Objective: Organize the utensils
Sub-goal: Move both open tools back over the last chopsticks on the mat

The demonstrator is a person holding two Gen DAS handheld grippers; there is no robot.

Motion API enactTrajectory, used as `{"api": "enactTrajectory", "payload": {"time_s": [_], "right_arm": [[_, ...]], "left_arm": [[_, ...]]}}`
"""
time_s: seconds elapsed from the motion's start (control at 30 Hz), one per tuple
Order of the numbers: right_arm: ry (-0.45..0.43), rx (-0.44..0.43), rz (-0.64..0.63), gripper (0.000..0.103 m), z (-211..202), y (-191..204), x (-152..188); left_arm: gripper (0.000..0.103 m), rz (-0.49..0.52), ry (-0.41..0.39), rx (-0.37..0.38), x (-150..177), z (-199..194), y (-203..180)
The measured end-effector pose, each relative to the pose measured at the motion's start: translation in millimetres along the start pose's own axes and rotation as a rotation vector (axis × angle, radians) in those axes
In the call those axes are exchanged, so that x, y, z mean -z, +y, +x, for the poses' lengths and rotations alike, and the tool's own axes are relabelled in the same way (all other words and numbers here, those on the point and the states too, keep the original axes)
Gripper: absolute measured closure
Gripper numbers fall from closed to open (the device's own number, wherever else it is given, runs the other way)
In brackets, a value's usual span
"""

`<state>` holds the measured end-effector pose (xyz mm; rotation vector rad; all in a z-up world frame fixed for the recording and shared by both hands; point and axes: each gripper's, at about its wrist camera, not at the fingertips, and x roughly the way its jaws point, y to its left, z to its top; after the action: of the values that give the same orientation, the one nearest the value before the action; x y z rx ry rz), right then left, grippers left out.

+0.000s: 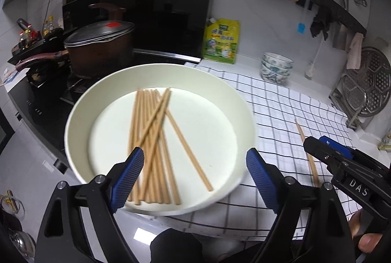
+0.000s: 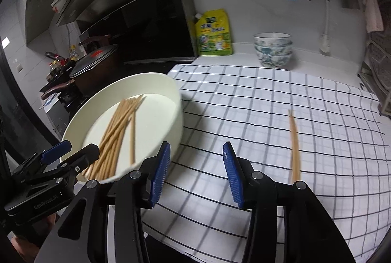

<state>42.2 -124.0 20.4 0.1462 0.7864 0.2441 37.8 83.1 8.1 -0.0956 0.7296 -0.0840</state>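
From the left wrist, the left gripper hangs with its jaws spread wide and nothing between them, over the near part of a cream dish that sits at the counter's edge, half over the checked cloth. A bundle of chopsticks lies in the dish, mostly side by side and running away from the camera, with two or three crossed slantwise over the rest. To the right, on the cloth and well apart from the dish, lies a stray chopstick, its lower stretch passing behind the right gripper, which comes in from the right edge; from here I cannot tell how far that one is opened. From the right wrist, the right gripper is also wide and holding nothing, poised above bare cloth. The stray chopstick lies ahead and to the right of its fingers, just beside the right-hand one, with its long axis running roughly along the gripper's forward line, slightly blurred. The dish with its chopsticks is off to the left, where the left gripper shows at the rim. The right hand is plainly the nearer to the stray one; I judge it would need to shift rightward and turn so its jaws close across the stick, not along it.
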Motion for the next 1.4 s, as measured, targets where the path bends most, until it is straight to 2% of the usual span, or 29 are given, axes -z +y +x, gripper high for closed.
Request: {"api": "enactTrajectory", "payload": {"time_s": [0.33, 0.53, 0.7, 0.97, 1.4], "right_arm": [[-0.016, 0.089, 0.092, 0.057, -24.5, -59.4, 15.0], [-0.011, 0.106, 0.121, 0.057, -28.9, -81.1, 24.2], [-0.001, 0.109, 0.133, 0.056, -25.1, -92.8, 30.0], [0.026, 0.107, 0.136, 0.056, -15.1, -107.9, 36.7], [0.091, 0.105, 0.15, 0.056, 8.3, -133.1, 51.9]], "left_arm": [[0.019, 0.056, 0.011, 0.089, 4.3, 4.6, -52.3], [0.016, 0.07, -0.002, 0.121, 7.5, 2.1, -76.3], [0.016, 0.089, 0.017, 0.14, 11.4, 7.3, -94.5], [0.015, 0.106, 0.03, 0.146, 14.4, 13.9, -112.4], [0.015, 0.116, 0.067, 0.111, 24.2, 31.0, -130.3]]}}
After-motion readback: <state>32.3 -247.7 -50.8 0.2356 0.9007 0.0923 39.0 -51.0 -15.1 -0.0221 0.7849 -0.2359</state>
